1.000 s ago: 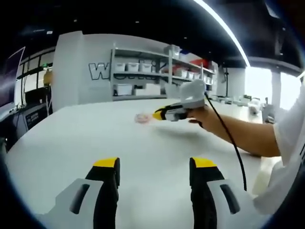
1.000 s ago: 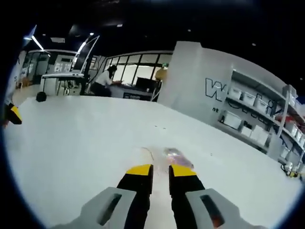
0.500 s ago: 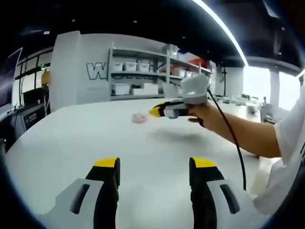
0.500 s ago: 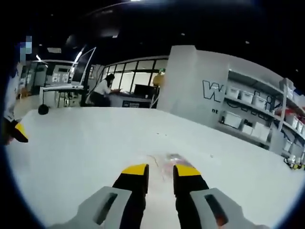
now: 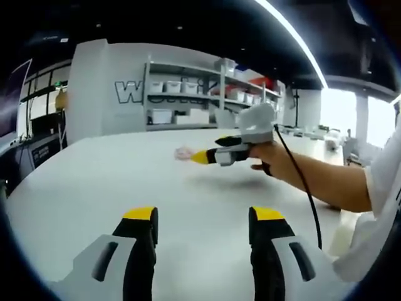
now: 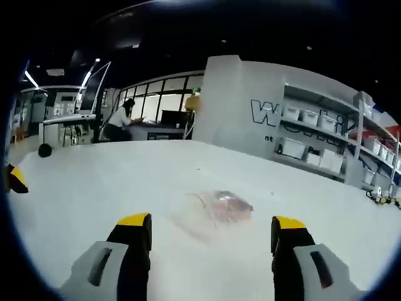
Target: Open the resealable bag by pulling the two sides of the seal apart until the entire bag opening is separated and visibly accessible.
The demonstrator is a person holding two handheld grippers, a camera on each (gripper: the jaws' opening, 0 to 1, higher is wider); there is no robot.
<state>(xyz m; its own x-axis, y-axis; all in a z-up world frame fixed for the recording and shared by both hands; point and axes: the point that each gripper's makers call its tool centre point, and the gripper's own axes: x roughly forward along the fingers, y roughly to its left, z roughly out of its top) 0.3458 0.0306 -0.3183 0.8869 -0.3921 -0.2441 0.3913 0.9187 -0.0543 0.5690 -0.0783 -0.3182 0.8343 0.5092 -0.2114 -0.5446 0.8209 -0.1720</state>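
Note:
A clear resealable bag (image 6: 216,207) with pinkish contents lies flat on the white table (image 6: 94,188), a short way ahead of my right gripper (image 6: 213,229), whose jaws stand wide open and empty. In the left gripper view the same bag (image 5: 183,152) is small and far off, just beyond the yellow tips of the right gripper (image 5: 207,155), held by a person's hand (image 5: 270,155). My left gripper (image 5: 202,219) hovers low over the near table, open with nothing between its fingers. Its yellow tip (image 6: 14,178) pokes in at the left edge of the right gripper view.
A black cable (image 5: 301,182) trails from the right gripper along the person's forearm. Shelves with white bins (image 5: 188,94) stand beyond the table's far edge. A seated person (image 6: 119,119) works at a desk in the background.
My right gripper's jaws have spread from nearly closed to wide open and it has pulled back slightly from the bag. The left gripper stays still.

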